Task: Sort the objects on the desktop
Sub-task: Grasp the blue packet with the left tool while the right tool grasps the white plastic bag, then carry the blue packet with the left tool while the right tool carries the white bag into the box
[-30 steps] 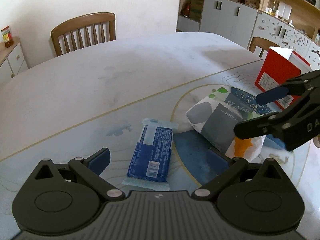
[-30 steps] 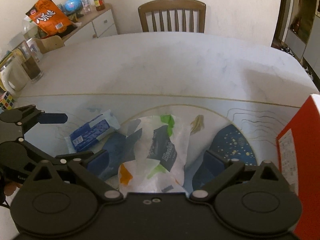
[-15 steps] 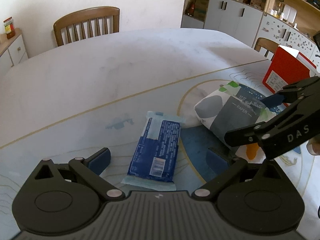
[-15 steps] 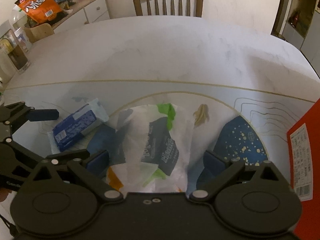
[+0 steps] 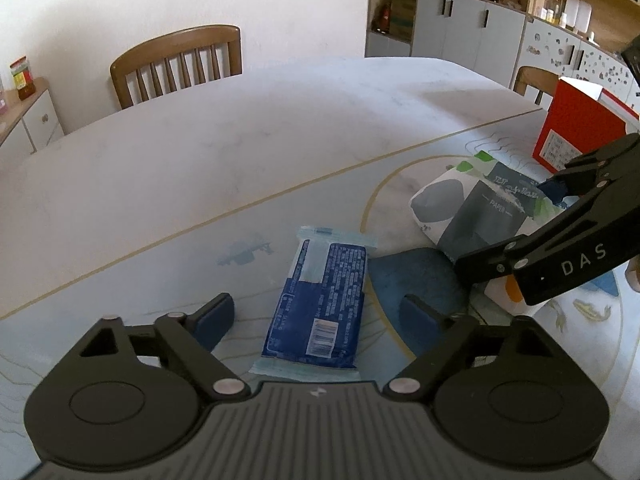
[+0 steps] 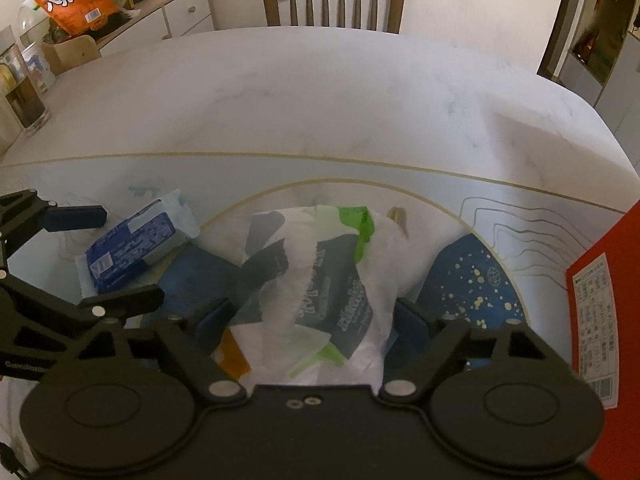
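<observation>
Left gripper (image 5: 318, 316) sat wide open around the flat blue plastic-wrapped packet (image 5: 320, 304) lying on the pale patterned table mat (image 5: 120, 280). Right gripper (image 6: 310, 316) was just as wide, straddling the soft white tissue pack with grey and green print (image 6: 320, 276). Looked like the pre-grasp step; both needed closing next. The red cardboard box (image 6: 604, 320) was cut off at the edge.

My left gripper (image 5: 318, 316) is matte black, with two round discs, a ribbed grey centre plate, silver pivot screws and dark blue finger pads (image 5: 214, 316). My right gripper (image 6: 310, 322) is built the same; its side linkage carries white "DAS" lettering.
</observation>
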Demonstrator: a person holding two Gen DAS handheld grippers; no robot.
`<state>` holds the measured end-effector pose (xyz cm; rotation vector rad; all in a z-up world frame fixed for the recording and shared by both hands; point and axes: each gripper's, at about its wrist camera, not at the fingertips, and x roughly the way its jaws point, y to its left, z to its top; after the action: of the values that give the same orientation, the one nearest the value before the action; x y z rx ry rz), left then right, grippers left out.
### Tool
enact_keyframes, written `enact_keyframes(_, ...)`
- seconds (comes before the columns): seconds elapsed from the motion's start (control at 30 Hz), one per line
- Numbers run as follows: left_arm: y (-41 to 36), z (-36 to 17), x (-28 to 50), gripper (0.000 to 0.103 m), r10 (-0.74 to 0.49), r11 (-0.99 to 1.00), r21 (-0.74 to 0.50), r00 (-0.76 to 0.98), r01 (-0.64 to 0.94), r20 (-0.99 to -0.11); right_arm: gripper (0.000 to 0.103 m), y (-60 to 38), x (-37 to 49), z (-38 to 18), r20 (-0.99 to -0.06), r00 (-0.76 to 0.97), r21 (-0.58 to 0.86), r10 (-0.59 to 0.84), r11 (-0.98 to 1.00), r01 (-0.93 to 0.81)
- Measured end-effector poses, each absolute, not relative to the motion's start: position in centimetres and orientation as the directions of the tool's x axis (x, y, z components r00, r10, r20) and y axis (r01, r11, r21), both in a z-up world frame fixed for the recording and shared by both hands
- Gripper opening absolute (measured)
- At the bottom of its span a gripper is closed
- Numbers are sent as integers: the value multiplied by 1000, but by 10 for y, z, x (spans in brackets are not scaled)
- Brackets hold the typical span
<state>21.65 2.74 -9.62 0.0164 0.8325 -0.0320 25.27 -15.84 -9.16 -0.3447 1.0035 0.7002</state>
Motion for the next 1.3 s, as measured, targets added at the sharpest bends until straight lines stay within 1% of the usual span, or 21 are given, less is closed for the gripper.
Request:
enact_keyframes(0.2,27,-94,216,73,-22,999,9,678,42,-735,77,-160,253,-91,-859,347,54,376,741,-670)
enact_keyframes(0.23,27,-94,216,68,-21,999,11,679,43,-734,75,-160,253,-90,-859,346,57,377,742,-667)
enact_keyframes(0.27,26,-93,216,66,-22,999,12,680,45,-733,72,-160,253,-89,-859,345,60,378,744,-666)
enact_keyframes(0.33,25,-92,217,50,-23,999,13,681,48,-732,68,-161,253,-88,-859,343,66,380,747,-662)
enact_keyframes(0.4,25,-90,217,41,-23,999,15,681,50,-732,64,-163,253,-86,-859,340,77,384,752,-655)
enact_keyframes(0.5,25,-90,217,36,-24,999,15,680,52,-733,58,-167,252,-82,-858,339,86,387,757,-648)
enact_keyframes(0.67,24,-88,216,36,-25,999,6,670,44,-742,54,-176,248,-73,-849,347,94,398,760,-643)
enact_keyframes(0.8,23,-80,211,36,-30,999,-11,677,32,-735,54,-183,244,-65,-843,351,101,407,761,-641)
enact_keyframes(1.3,-3,-15,176,36,-67,998,-32,730,61,-680,54,-228,219,-14,-808,379,152,452,781,-606)
